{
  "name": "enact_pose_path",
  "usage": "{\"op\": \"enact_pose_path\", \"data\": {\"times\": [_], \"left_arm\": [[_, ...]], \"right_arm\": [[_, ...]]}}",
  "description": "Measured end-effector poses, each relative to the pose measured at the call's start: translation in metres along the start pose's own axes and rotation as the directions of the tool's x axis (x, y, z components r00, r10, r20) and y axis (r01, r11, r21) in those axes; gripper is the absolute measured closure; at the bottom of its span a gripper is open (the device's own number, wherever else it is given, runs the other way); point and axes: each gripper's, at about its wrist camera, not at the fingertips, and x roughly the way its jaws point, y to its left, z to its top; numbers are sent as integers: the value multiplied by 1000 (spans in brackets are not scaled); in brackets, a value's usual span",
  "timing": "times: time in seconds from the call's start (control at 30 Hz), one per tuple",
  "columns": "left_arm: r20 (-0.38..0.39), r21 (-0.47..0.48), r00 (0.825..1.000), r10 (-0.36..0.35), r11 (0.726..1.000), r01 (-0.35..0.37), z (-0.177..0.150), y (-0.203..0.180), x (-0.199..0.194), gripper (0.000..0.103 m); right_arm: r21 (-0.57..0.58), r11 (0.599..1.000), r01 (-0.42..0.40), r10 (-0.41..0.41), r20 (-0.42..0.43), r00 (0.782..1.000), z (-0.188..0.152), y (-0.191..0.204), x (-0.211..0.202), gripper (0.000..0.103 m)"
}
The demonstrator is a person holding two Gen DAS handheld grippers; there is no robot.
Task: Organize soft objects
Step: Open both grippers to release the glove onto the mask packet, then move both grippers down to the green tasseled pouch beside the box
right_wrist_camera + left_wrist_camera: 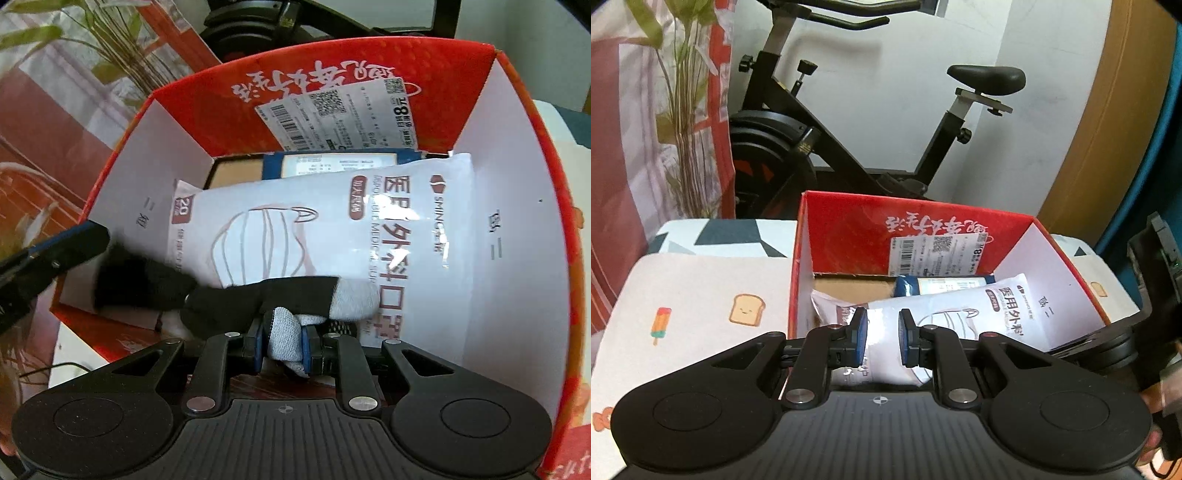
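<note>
My right fingers pinch the sock over the box, left fingers apart; it may snag and drape the rim.

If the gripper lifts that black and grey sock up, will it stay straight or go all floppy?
Probably floppy. The sock already bends and bunches where the right gripper pinches it, so the loose end should droop. It looks like thin knit, so likely light. It rests on the mask pack in the box and may drag across it.
</note>
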Motion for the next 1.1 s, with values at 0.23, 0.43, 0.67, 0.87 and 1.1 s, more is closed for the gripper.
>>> {"op": "enact_pose_path", "data": {"times": [0.23, 0.43, 0.67, 0.87, 1.1], "left_arm": [[-16, 9, 1000, 23, 1000, -23, -3, -3, 0, 78], [11, 16, 999, 49, 999, -49, -6, -9, -17, 33], [8, 48, 996, 94, 994, -95, -17, -24, -35, 3], [-8, 40, 980, 198, 979, -198, -28, -28, -50, 0], [-38, 27, 976, 215, 976, -214, -55, -30, -61, 0]], "right_arm": [[32, 999, 43, -43, -12, 999, -2, -10, -6, 70], [-23, 988, 154, -152, 69, 986, -9, -3, -27, 38], [-74, 977, 201, -188, 151, 970, -22, 10, -54, 4], [-60, 975, 216, -196, 244, 950, -41, 12, -77, 0], [-116, 955, 274, -222, 334, 916, -78, 19, -91, 0]]}}
